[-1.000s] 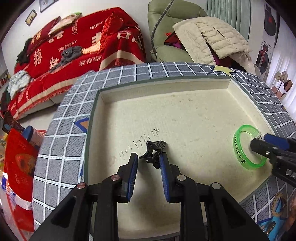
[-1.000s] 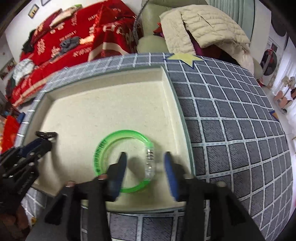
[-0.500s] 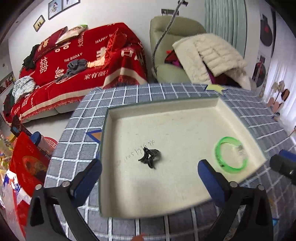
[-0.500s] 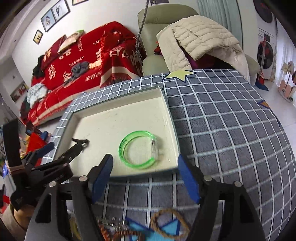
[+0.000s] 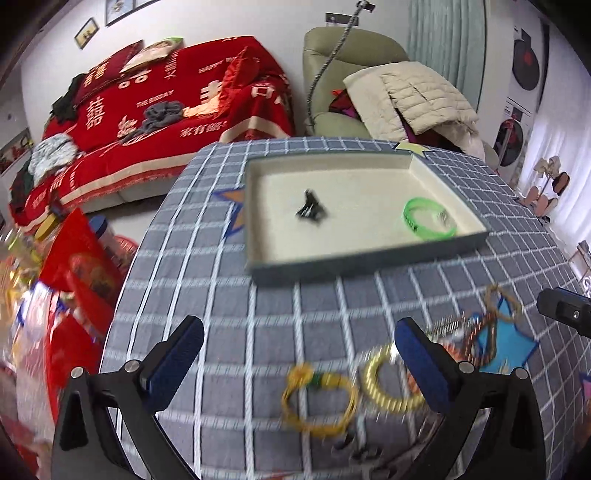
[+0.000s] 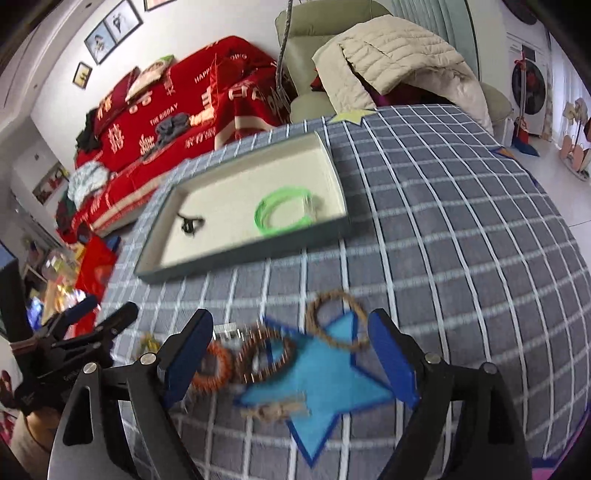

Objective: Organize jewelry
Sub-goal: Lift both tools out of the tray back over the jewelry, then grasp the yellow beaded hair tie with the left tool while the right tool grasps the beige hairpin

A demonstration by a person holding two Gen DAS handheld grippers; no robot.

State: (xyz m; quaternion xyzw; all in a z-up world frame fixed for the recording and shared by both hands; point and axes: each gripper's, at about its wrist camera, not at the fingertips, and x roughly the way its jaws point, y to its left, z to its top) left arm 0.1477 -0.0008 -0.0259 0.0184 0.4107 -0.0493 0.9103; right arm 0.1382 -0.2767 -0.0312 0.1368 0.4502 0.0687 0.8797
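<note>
Both grippers wide open, empty. Left gripper over near worktop edge: yellow bracelet between its fingers, nearer the right one. Right gripper straddles brown beaded bracelet and rope bracelet. Far: tray holding black clip and green bangle.

White walls with framed pictures, red-covered sofa, green armchair, pale curtains

Checked tablecloth (blurred): tray, loose bracelets.
</note>
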